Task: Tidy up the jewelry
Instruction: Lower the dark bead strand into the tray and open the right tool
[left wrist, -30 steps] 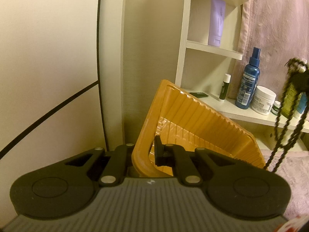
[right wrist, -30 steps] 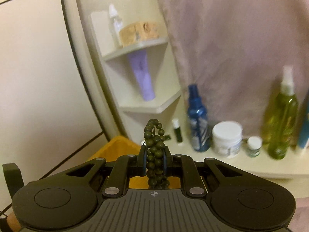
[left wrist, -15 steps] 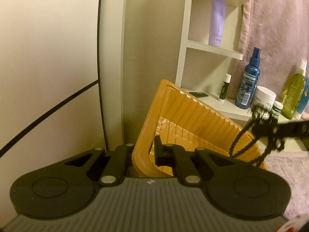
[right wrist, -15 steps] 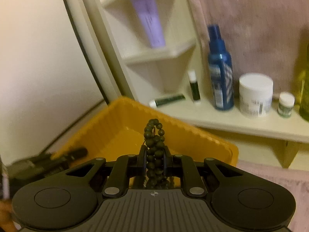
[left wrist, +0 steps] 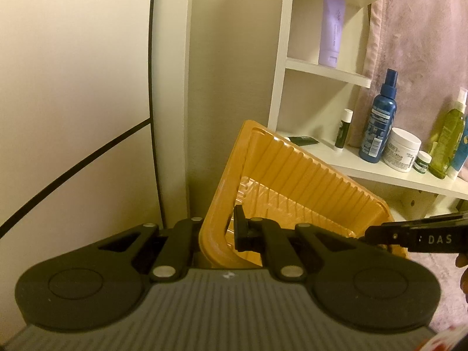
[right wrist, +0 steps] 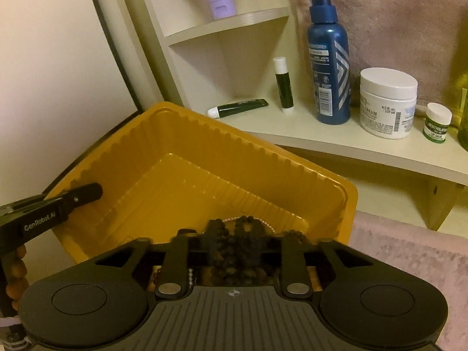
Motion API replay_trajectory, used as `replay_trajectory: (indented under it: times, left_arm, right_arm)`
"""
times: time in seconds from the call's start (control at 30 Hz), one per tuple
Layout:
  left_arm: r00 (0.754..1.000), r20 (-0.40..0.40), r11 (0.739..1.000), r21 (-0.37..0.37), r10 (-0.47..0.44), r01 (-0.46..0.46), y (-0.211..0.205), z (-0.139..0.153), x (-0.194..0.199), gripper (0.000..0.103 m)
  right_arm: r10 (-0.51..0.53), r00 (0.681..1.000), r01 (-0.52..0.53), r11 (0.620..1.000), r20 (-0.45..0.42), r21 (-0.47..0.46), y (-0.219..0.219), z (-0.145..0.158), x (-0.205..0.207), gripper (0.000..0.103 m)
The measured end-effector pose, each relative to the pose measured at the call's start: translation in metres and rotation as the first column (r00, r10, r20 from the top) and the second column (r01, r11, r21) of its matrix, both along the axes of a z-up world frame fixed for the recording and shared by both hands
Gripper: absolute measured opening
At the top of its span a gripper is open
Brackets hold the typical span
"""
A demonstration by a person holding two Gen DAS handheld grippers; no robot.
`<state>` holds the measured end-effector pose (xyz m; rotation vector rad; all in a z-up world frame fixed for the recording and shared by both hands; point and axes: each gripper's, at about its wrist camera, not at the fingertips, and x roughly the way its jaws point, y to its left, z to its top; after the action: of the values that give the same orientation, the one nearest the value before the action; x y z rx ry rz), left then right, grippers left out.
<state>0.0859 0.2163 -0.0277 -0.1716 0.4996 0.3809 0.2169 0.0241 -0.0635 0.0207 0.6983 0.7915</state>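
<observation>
My left gripper (left wrist: 218, 235) is shut on the near corner rim of the orange plastic tray (left wrist: 295, 175) and holds it tilted. In the right wrist view the tray (right wrist: 204, 146) lies open below me. My right gripper (right wrist: 234, 241) has its jaws spread apart over the tray's near side. The dark green bead necklace (right wrist: 234, 251) lies bunched and blurred between them, with a thin pearl strand (right wrist: 263, 222) beside it. The right gripper's finger (left wrist: 415, 238) reaches in from the right in the left wrist view. The left gripper's finger (right wrist: 58, 204) shows on the tray's left rim.
A white corner shelf (right wrist: 336, 143) behind the tray holds a blue spray bottle (right wrist: 329, 58), a white cream jar (right wrist: 386, 102), a small green jar (right wrist: 437, 121), lip balm (right wrist: 283, 84) and a green tube (right wrist: 238, 107). A purple tube (left wrist: 332, 29) stands higher. Pink cloth (right wrist: 409, 263) lies right.
My right gripper came down over the tray and opened. The green beads, earlier pinched upright between its fingers, now lie low and loose between the spread jaws. The left gripper kept still.
</observation>
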Motion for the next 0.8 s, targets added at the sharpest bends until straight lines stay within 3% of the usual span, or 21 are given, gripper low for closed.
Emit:
replay_trajectory:
  times: [0.57, 0.8]
  left_arm:
    - [1.0, -0.004, 1.0, -0.003, 0.006, -0.006, 0.0013, -0.0026, 0.0031, 0.007]
    - [1.0, -0.008, 0.999, -0.037, 0.018, -0.018, 0.0084, -0.0087, 0.003, 0.007]
  right_arm:
    - [-0.021, 1.0, 0.021, 1.0, 0.003, 0.013, -0.0061, 0.0045, -0.0028, 0.051]
    - [-0.032, 0.999, 0.032, 0.999, 0.006, 0.018, -0.0096, 0.0057, -0.0038, 0.056]
